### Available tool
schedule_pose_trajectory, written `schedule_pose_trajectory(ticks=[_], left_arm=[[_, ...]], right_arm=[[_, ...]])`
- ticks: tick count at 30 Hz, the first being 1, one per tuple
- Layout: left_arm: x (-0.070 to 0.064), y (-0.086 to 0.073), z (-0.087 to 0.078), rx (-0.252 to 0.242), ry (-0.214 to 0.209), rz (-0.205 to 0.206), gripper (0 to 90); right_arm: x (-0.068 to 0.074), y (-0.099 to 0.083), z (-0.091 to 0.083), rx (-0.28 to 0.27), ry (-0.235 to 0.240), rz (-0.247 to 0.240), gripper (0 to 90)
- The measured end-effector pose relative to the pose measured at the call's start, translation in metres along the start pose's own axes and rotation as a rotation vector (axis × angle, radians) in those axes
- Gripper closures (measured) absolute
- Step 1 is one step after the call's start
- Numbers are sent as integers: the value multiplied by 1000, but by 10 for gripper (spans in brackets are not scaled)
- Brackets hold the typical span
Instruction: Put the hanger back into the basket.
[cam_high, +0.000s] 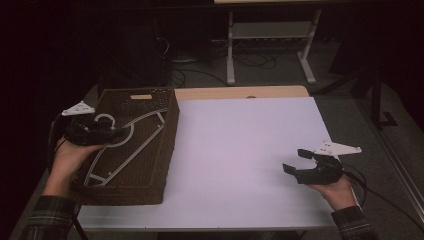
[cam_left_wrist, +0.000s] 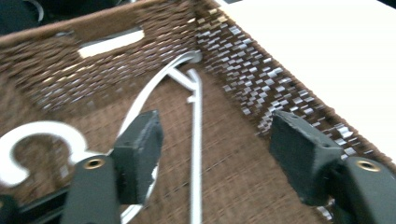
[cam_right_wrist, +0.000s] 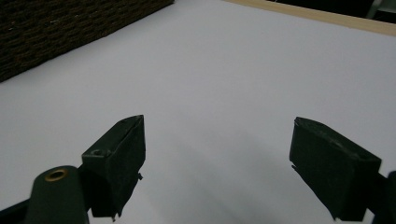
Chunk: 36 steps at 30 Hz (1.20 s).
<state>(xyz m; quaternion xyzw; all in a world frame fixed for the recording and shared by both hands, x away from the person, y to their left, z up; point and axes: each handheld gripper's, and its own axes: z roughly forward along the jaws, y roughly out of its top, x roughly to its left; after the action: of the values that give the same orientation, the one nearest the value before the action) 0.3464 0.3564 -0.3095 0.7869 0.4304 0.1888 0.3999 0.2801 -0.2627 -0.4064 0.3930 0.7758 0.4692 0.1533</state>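
I had the left gripper down inside the dark brown woven wicker basket at the left of the table, its jaws spread wide and grasping nothing. The white plastic clothes hanger lay flat on the basket floor, its hook at the near-left and one arm running between the jaws. The right gripper hovered released over the white table surface, well apart to the right. My worry was that closing on that thin arm could pinch only an edge, so the hanger would twist, slip out, or snag its hook on the weave.
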Motion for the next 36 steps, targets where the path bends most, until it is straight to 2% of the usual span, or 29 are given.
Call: schedule_pose_trajectory(ticks=[5,17,24,30,36], left_arm=[[-24,13,11,-5,-34,30,248],[-78,34,33,-43,-110,97,140],[-108,42,47,-81,-168,122,135],[-133,44,62,-94,-212,134,134],[-157,42,82,-81,-267,140,104]], right_arm=[[0,0,0,0,1,-3,176],[0,0,-1,1,1,-3,176],[0,0,-1,1,0,-3,177],[0,0,-1,3,0,-6,177],[1,-1,-1,6,4,-9,173]])
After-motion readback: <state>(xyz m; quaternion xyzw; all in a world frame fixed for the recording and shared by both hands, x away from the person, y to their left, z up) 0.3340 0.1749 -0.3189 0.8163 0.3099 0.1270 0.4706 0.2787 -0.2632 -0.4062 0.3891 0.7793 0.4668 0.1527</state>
